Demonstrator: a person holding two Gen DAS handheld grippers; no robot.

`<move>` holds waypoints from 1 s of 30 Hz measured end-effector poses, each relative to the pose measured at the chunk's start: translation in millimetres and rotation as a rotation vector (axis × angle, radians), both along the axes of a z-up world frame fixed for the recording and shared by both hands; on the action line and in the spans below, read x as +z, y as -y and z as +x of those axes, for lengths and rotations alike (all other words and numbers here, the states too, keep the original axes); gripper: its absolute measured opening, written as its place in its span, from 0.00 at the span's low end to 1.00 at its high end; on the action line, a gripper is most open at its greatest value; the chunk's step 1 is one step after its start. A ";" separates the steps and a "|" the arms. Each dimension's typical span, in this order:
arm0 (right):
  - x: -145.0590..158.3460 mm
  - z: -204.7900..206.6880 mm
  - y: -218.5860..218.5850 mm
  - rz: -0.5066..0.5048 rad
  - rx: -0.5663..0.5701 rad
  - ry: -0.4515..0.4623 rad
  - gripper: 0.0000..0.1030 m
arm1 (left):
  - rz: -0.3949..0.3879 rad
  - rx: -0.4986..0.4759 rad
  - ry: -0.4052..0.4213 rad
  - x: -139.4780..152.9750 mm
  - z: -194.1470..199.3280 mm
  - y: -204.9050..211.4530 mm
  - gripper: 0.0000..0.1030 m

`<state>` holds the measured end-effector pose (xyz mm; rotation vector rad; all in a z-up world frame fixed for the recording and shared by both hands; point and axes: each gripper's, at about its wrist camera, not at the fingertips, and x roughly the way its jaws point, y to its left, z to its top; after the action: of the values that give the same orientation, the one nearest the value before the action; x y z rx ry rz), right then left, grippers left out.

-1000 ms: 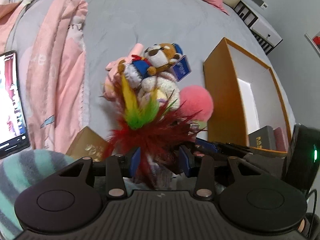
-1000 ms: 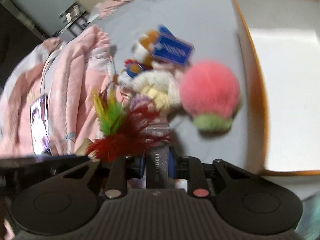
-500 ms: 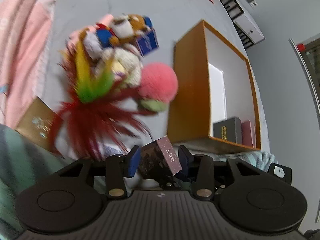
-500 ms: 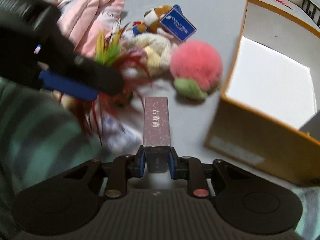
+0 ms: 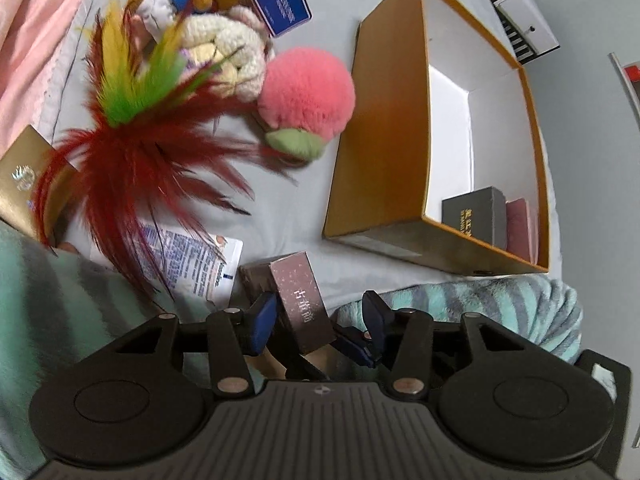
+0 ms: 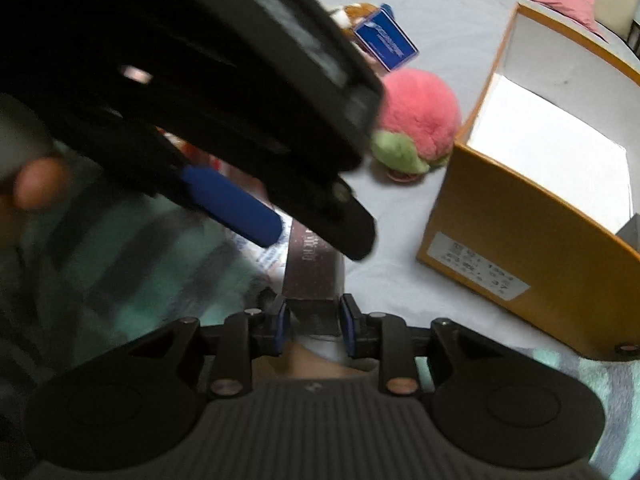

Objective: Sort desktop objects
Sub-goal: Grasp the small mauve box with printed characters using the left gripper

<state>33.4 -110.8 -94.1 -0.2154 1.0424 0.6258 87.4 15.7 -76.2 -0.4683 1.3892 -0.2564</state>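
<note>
My right gripper [image 6: 314, 326] is shut on a dark purple-brown box [image 6: 310, 272] with Chinese letters, held above the grey bedsheet. In the left wrist view the same box [image 5: 298, 300] passes between the fingers of my left gripper [image 5: 320, 320], which is open around it; I cannot tell if a pad touches it. The left gripper's body [image 6: 200, 80] fills the upper left of the right wrist view. The orange box [image 5: 436, 140] stands open to the right, with a black box [image 5: 474, 216] and a pink one [image 5: 520, 228] inside.
A pink plush peach [image 5: 306, 96], a crocheted toy [image 5: 224, 52], a bear with a blue tag [image 5: 280, 8] and a red-green feather toy [image 5: 132, 128] lie left of the orange box. A gold box [image 5: 24, 180] and a printed packet [image 5: 192, 260] lie near. Striped teal fabric [image 5: 500, 304] is close below.
The left gripper has moved over the right gripper and now straddles the purple-brown box. The right gripper still holds the box. The feather toy lies free on the bed.
</note>
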 end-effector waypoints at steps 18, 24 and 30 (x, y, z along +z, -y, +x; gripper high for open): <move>12.2 -3.0 26.8 0.045 0.006 -0.030 0.33 | 0.093 -0.010 0.006 -19.3 -2.7 10.3 0.39; 14.4 3.1 48.9 0.019 -0.041 -0.054 0.34 | 0.191 -0.044 0.121 3.0 -10.2 -0.1 0.26; -2.9 41.0 60.6 0.188 -0.195 -0.222 0.34 | 0.225 -0.025 0.205 29.2 -16.8 -18.8 0.25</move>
<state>74.4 -171.4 -97.0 0.1223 1.1934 0.5751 70.6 34.5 -47.0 -0.2316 1.2063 -0.1610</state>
